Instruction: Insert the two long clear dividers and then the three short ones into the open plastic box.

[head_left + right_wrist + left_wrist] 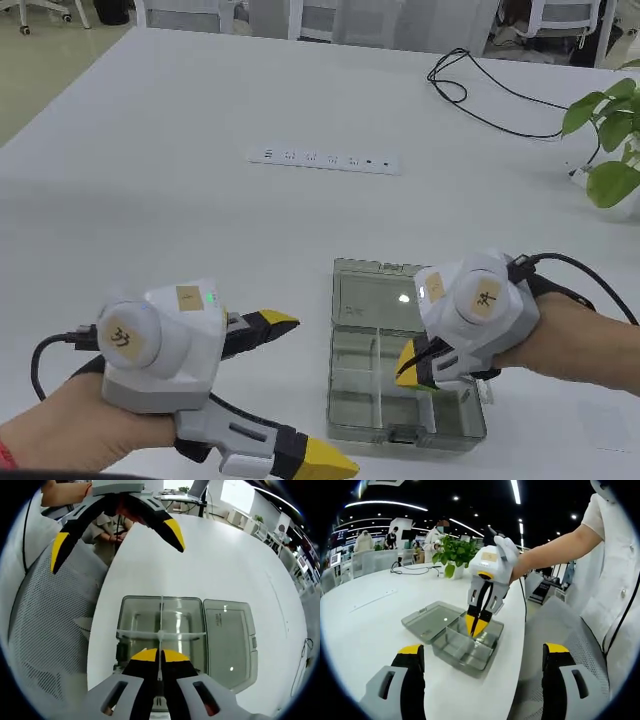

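jaws: right gripper (160,654) clamps a divider (161,612) in the box (125,616), left gripper (482,649) wide apart.

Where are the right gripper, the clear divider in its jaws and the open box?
right gripper (160,655), right gripper view, between its yellow fingertips.
clear divider (161,614), right gripper view, its thin edge ahead of the jaws.
plastic box (350,395), head view, bare floor near its left wall.

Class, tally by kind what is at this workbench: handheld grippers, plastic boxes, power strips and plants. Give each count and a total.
Grippers: 2, the left gripper with jaws open, the right gripper shut on a clear divider
Boxes: 1, the plastic box, lid open
Power strips: 1, the power strip
Plants: 1, the plant
Total: 5
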Available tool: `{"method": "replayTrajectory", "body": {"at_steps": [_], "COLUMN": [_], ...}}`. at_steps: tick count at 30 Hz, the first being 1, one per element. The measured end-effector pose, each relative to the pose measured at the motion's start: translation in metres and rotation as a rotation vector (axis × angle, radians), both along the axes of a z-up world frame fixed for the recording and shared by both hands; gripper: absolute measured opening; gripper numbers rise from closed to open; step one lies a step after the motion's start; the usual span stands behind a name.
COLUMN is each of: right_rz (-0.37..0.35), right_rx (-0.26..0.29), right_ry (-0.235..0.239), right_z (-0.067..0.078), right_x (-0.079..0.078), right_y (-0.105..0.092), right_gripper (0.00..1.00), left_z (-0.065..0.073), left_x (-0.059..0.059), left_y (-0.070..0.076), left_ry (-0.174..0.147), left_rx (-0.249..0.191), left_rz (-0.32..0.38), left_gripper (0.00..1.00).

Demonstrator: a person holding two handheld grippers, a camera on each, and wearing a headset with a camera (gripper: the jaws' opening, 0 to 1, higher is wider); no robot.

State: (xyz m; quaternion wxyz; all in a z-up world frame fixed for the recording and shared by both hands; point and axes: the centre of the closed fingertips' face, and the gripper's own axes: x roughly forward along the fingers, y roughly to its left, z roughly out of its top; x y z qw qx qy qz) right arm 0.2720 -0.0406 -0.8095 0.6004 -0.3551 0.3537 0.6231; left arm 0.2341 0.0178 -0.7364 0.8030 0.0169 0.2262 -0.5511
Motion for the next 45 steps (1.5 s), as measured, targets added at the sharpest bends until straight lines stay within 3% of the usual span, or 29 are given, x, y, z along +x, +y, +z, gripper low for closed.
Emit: {"method": "replayTrajectory", "body": {"at_steps": [15, 28, 45], "right_rz": [-0.141, -0.166, -0.211], "right_rx": [0.15, 0.18, 0.121], "right_ry": [0.012, 0.004, -0.004], "right_z": [0.043, 0.058, 0.053], "right_x": [0.013, 0.008, 0.004], "right_y": [-0.006, -0.031, -0.087], "right_gripper": [0.19, 0.32, 0.48], "left_z": [0.001, 0.003, -0.001], "left_x": [0.0, 0.003, 0.003], "left_y": [0.003, 0.007, 0.012], "left_ry": [0.003, -0.002, -0.006], "left_rx": [-0.004, -0.005, 0.02], "left_rz": [0.007, 0.018, 0.017], "left_gripper": [1.0, 1.0, 1.0]}}
